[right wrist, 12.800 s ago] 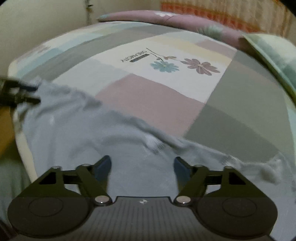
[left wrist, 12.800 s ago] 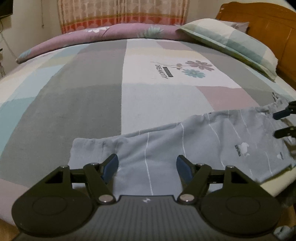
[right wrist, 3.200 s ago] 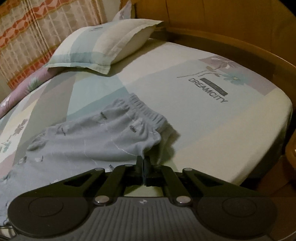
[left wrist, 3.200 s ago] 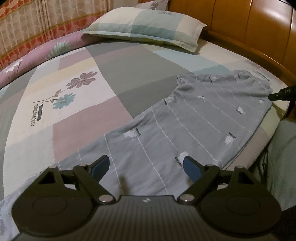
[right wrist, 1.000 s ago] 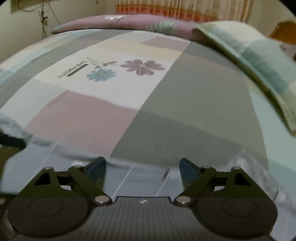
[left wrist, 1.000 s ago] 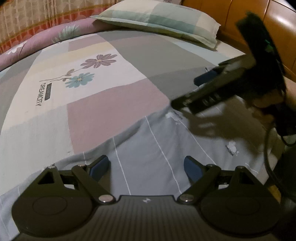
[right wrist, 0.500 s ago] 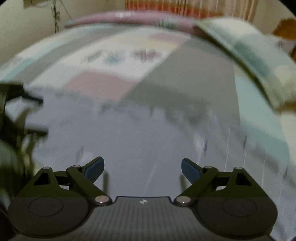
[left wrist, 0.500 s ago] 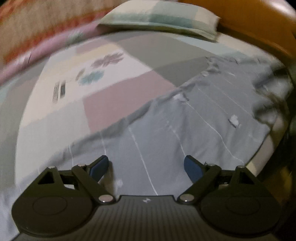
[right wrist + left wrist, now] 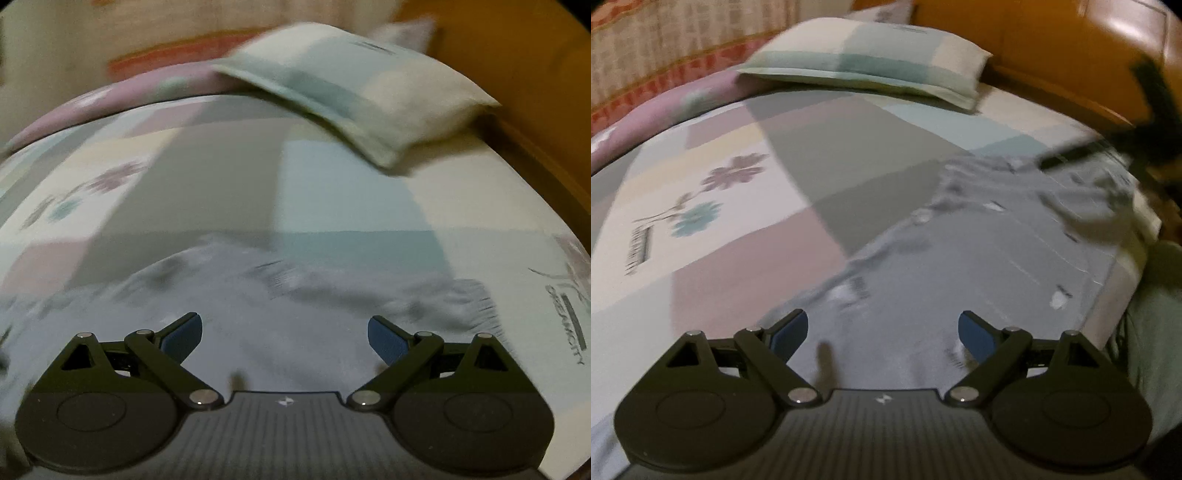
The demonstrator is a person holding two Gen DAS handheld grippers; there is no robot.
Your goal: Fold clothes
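Grey trousers with thin white stripes [image 9: 979, 251] lie flat along the near edge of the bed. My left gripper [image 9: 882, 334] hovers open over their middle stretch, nothing between its blue pads. In the right wrist view the same grey trousers [image 9: 280, 306] spread below my right gripper [image 9: 284, 332], which is open and empty; the ribbed waistband [image 9: 476, 299] lies to its right. The right gripper shows as a dark blurred shape [image 9: 1108, 147] at the far end of the cloth in the left wrist view. Both views are motion-blurred.
A patchwork bedsheet [image 9: 775, 177] with flower prints covers the bed. A checked pillow [image 9: 871, 70] lies at the head, beside an orange wooden headboard [image 9: 1052, 55]. A purple rolled quilt [image 9: 665, 110] runs along the far side before a curtain. A greenish sleeve [image 9: 1156, 325] is at the right.
Both views have swung right toward the headboard. The right gripper, open over the middle of the trousers half a second ago, now hovers near the waistband end. The left gripper stays open.
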